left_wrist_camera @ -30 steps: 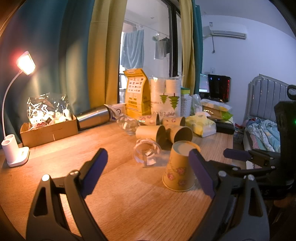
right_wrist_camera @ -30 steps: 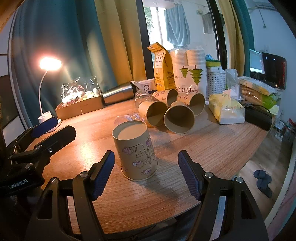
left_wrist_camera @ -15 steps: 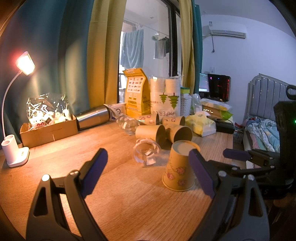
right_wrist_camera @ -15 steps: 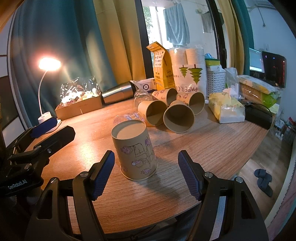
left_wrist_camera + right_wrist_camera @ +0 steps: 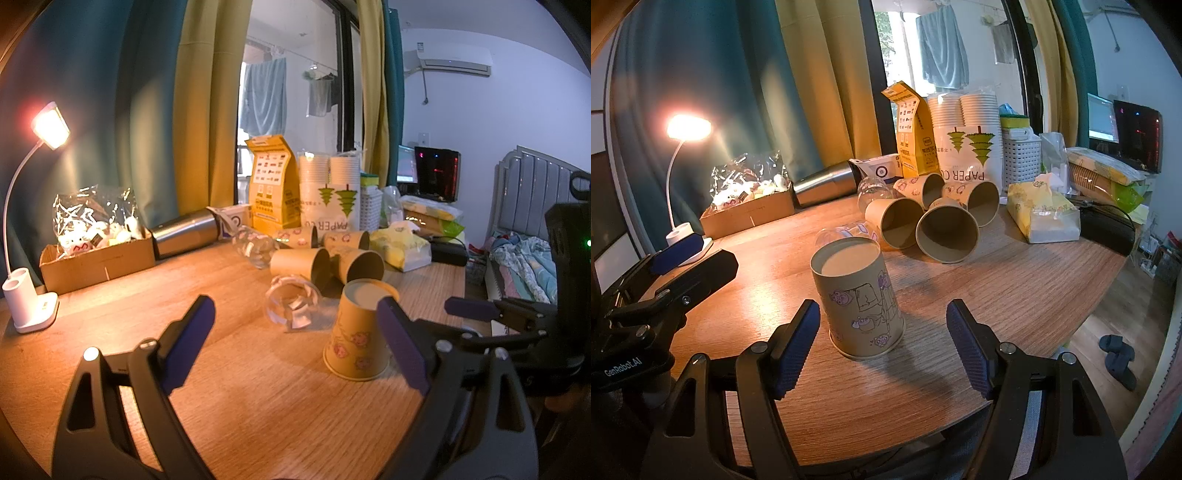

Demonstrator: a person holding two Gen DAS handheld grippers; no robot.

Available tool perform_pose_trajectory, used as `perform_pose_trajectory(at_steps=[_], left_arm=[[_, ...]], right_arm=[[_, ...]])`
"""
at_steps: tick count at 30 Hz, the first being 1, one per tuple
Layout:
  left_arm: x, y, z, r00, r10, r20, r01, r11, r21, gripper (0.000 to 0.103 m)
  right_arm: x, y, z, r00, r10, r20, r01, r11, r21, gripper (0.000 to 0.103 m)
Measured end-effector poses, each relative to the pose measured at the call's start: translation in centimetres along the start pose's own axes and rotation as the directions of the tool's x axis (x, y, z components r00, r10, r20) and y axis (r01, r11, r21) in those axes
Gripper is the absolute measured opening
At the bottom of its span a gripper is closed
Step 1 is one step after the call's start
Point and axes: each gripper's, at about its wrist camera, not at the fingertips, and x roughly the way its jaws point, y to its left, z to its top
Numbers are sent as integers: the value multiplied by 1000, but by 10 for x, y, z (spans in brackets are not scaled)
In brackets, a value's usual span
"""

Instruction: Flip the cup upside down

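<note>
White gooseneck desk lamp (image 5: 681, 206) lit at 9 o'clock on the round wood-grain table (image 5: 1015, 295), beside a brown cardboard box (image 5: 750, 214) of wrapped items. Left gripper (image 5: 295, 343) hangs at the near edge, jaws spread wide, nothing between them. Printed tan paper cup (image 5: 858, 299) stands at table centre, wide rim down, flat base up — looks already inverted. Right gripper (image 5: 882, 343) sits just short of it at 6 o'clock, jaws wide, both pads clear of the wall. Clear plastic cup (image 5: 291, 306) lies on its side just behind. Four plain paper cups (image 5: 945, 232) lie tipped at 1 o'clock, tissue pack (image 5: 1041, 214) at 2 o'clock.

Risks, as judged: light cup slides or topples if one pad touches first; hard squeeze crumples the paper; a nudge rolls the plastic cup
</note>
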Motion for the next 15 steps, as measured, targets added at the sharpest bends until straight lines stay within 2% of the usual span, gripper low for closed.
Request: perform_pose_trajectory(at_steps=[15], left_arm=[[0, 0, 0, 1000, 0, 0, 0, 1000, 0, 90]], right_arm=[[0, 0, -1, 1000, 1, -1, -1, 1000, 0, 74]])
